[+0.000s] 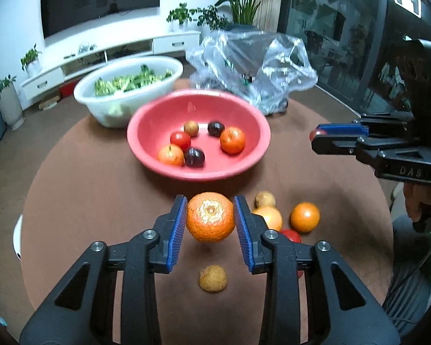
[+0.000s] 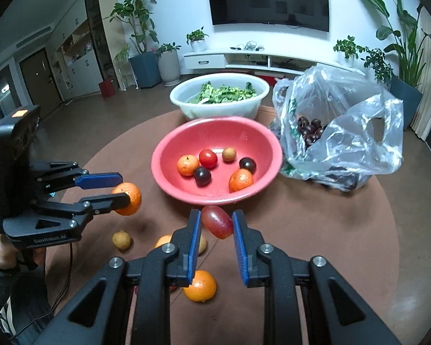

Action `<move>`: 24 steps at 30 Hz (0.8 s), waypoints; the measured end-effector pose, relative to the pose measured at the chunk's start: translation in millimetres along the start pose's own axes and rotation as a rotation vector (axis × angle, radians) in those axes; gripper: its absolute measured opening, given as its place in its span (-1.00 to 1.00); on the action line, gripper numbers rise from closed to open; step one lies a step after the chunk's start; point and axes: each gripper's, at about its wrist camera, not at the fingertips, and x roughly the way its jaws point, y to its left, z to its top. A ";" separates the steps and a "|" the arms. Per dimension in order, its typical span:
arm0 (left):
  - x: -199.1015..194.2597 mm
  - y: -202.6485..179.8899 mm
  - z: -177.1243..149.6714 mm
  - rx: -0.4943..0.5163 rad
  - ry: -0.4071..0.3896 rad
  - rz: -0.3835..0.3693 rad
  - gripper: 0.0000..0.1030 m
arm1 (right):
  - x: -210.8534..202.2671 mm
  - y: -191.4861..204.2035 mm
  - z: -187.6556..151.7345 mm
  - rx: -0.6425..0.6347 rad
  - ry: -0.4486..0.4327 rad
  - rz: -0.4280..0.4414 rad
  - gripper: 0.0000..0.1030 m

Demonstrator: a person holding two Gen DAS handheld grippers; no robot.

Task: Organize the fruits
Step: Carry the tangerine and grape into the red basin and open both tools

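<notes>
— Fruit in both tools? Left tool clamped on an orange, blue pads pressed to its two sides, lifted clear of the brown bench.

— Same on the right. Right tool clamped on a red grape, held in the air just in front of the pink bowl.

— And inside that bowl?

— Six pieces: two small oranges, a red tomato, two dark plums and one small tan fruit.

— Left on the bench?

— Seen from the left wrist: a tan fruit below the held orange, another tan one just right of the tool, two more oranges and something red partly hidden behind the right finger.

— Behind the pink bowl?

— White basin with chopped greens, touching or nearly touching the pink rim; cannot tell which. To its right, a crumpled clear plastic bag with dark fruit inside.

— Hands?

— Only a part of one, gripping the left tool's handle at the edge of the right wrist view.
</notes>
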 end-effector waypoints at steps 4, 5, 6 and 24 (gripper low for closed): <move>7.4 -6.2 -19.2 0.009 0.043 -0.013 -0.57 | 4.8 1.7 -12.5 0.014 0.021 0.014 -0.52; 10.3 -7.2 -22.8 0.010 0.055 -0.016 -0.57 | 5.1 2.7 -14.4 0.012 0.024 0.016 -0.52; 14.6 -6.0 -27.0 0.006 0.074 -0.015 -0.57 | 4.9 4.1 -16.3 0.011 0.027 0.017 -0.52; 70.0 -10.2 4.1 0.057 0.163 0.011 0.30 | 1.5 4.0 -25.5 0.038 0.023 0.026 -0.52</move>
